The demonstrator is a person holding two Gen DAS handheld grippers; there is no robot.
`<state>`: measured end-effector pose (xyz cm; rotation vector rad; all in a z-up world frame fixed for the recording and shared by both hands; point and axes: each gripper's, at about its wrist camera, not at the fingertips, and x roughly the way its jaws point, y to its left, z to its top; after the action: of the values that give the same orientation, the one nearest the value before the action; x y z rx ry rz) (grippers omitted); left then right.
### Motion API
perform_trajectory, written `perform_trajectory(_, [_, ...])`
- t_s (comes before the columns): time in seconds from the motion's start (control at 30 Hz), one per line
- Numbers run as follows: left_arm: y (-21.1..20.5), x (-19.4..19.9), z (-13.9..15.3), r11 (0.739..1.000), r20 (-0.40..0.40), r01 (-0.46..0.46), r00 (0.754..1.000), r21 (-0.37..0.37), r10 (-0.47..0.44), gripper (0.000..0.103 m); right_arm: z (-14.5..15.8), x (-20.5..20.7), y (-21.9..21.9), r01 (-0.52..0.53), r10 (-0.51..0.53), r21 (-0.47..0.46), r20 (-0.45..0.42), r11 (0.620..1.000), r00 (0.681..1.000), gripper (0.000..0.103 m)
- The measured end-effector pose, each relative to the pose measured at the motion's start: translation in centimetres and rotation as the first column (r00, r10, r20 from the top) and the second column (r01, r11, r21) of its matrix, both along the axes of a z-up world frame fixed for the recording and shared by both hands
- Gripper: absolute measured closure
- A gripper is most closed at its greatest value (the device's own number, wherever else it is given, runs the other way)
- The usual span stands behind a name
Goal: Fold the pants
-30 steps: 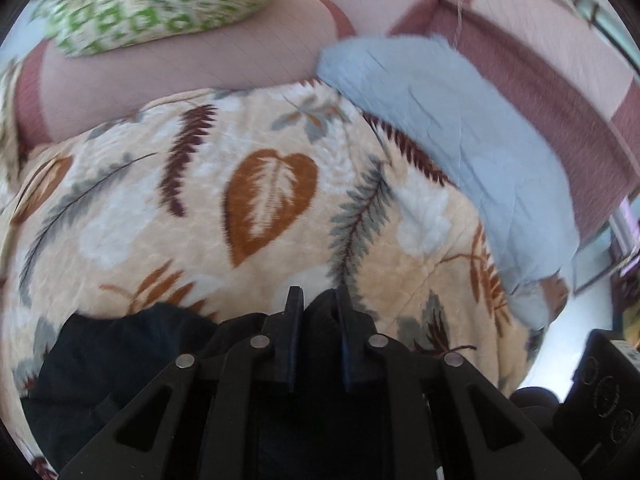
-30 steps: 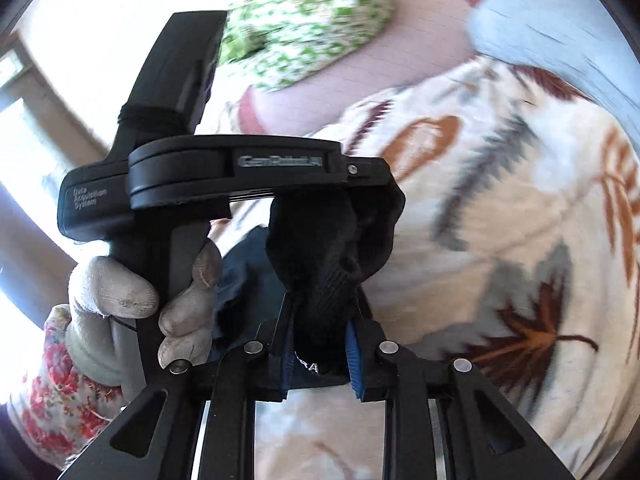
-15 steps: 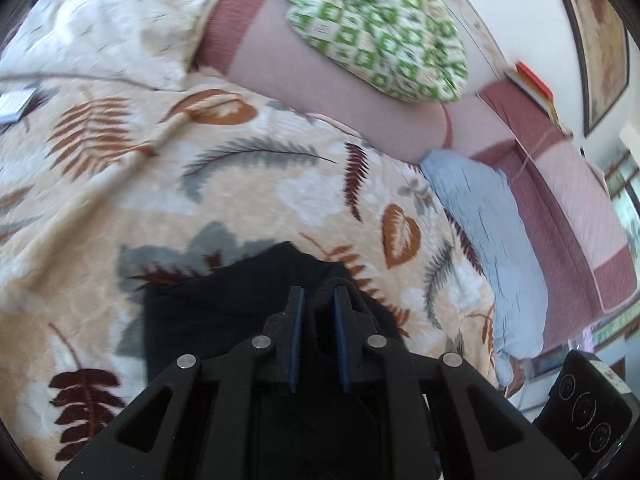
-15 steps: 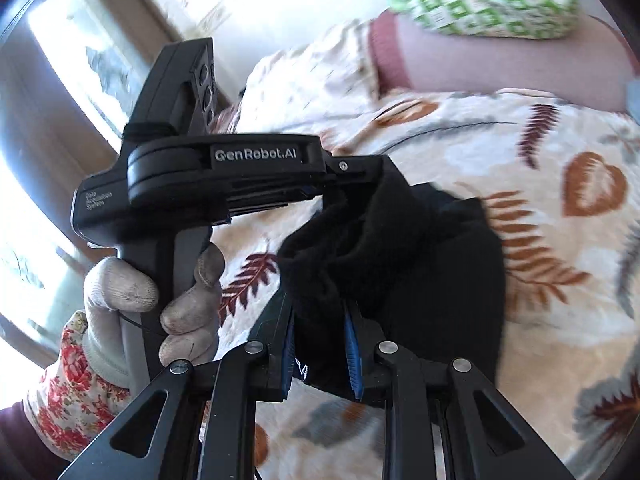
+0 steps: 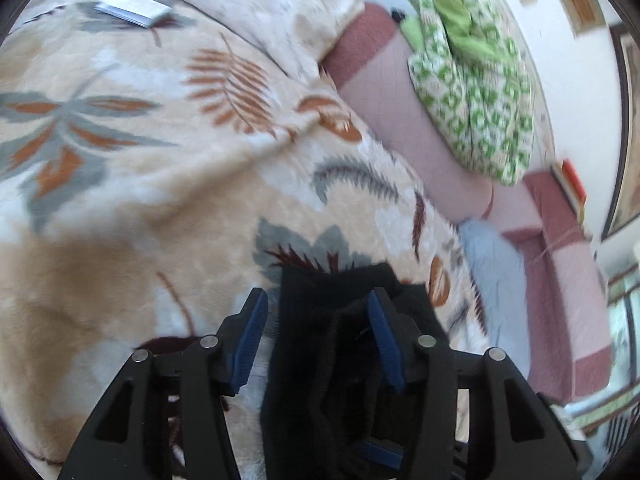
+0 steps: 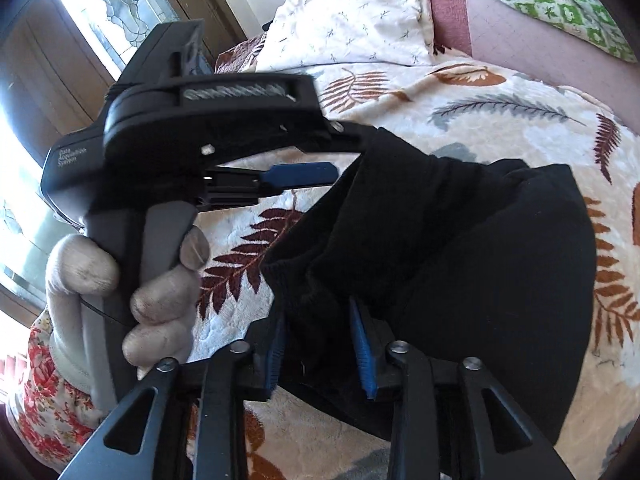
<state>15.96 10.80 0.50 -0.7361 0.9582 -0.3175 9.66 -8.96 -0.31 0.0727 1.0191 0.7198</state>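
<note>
The black pants lie in a folded heap on the leaf-patterned blanket. My left gripper is open, its blue pads wide apart on either side of a black fold of the pants. It also shows from the side in the right wrist view, held by a gloved hand. My right gripper is open too, with the pants' edge lying loosely between its fingers.
A green patterned cushion and a cream pillow lie at the bed's head against pink-maroon bedding. A pale blue cloth lies to the right. A small booklet rests on the blanket. Windows are at left.
Both grippers have opened and let go of the pants. The pants have come down onto the blanket. Both cameras swung toward the bed's head.
</note>
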Motion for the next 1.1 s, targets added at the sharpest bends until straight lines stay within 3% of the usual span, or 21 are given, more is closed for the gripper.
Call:
perform_trajectory(0.03, [0.7,-0.5,0.4,1.0,0.014,-0.032,0.999,0.0,0.032,0.048,0.2,-0.4,0.0,-0.011,0.011,0.01,0.003,1.0,1.0,0.046])
perform_trajectory(0.1, [1.8,-1.6,1.1,0.996,0.041,-0.084,0.996,0.0,0.084,0.047,0.7,-1.1,0.0,-0.037,0.037,0.02,0.008,0.999,0.999,0.041])
perform_trajectory(0.23, [2.0,-3.2,1.7,0.994,0.068,-0.11,0.992,0.021,0.108,0.047,3.1,-1.1,-1.0,-0.092,0.091,0.072,0.012,0.993,0.996,0.041])
perform_trajectory(0.33, [0.5,-4.0,1.1,0.995,0.047,-0.079,0.996,0.064,0.076,0.047,5.6,-0.1,-2.6,-0.024,0.023,0.015,0.072,1.0,0.997,0.041])
perform_trajectory(0.37, [-0.3,-4.1,0.7,0.995,0.029,-0.062,0.998,0.078,0.059,0.047,6.1,0.7,-2.8,0.011,-0.008,-0.024,0.086,1.0,0.996,0.043])
perform_trajectory(0.43, [-1.2,-4.9,-0.3,0.994,0.001,-0.043,0.999,0.1,0.044,0.049,6.5,2.7,-2.9,0.062,-0.054,-0.084,0.097,0.995,0.994,0.061])
perform_trajectory(0.57, [-2.9,-5.3,-2.6,0.986,-0.072,0.012,0.997,0.167,0.0,0.067,4.7,6.9,-1.1,0.1,-0.094,-0.171,0.043,0.98,0.995,0.068])
perform_trajectory(0.73, [-3.1,-5.4,-3.4,0.978,-0.073,0.02,0.997,0.208,-0.005,0.073,-0.1,10.5,2.2,0.08,-0.103,-0.243,-0.084,0.967,0.991,0.068])
perform_trajectory(0.83, [-2.9,-5.3,-3.6,0.979,-0.064,0.026,0.998,0.205,-0.013,0.074,-1.3,10.9,3.3,0.053,-0.088,-0.257,-0.124,0.965,0.988,0.06])
perform_trajectory(0.87, [-2.8,-5.3,-3.6,0.981,-0.061,0.027,0.998,0.194,-0.016,0.074,-1.2,11.0,3.4,0.042,-0.077,-0.254,-0.13,0.966,0.989,0.052])
perform_trajectory(1.03, [-2.4,-5.3,-3.7,0.988,-0.066,0.026,0.998,0.149,-0.016,0.073,4.5,9.7,-1.2,0.138,-0.142,-0.129,-0.028,0.982,0.989,0.051])
perform_trajectory(1.1, [-2.4,-5.3,-3.7,0.989,-0.069,0.029,0.997,0.147,-0.019,0.073,6.5,8.1,-4.3,0.19,-0.187,-0.13,0.029,0.973,0.982,0.051])
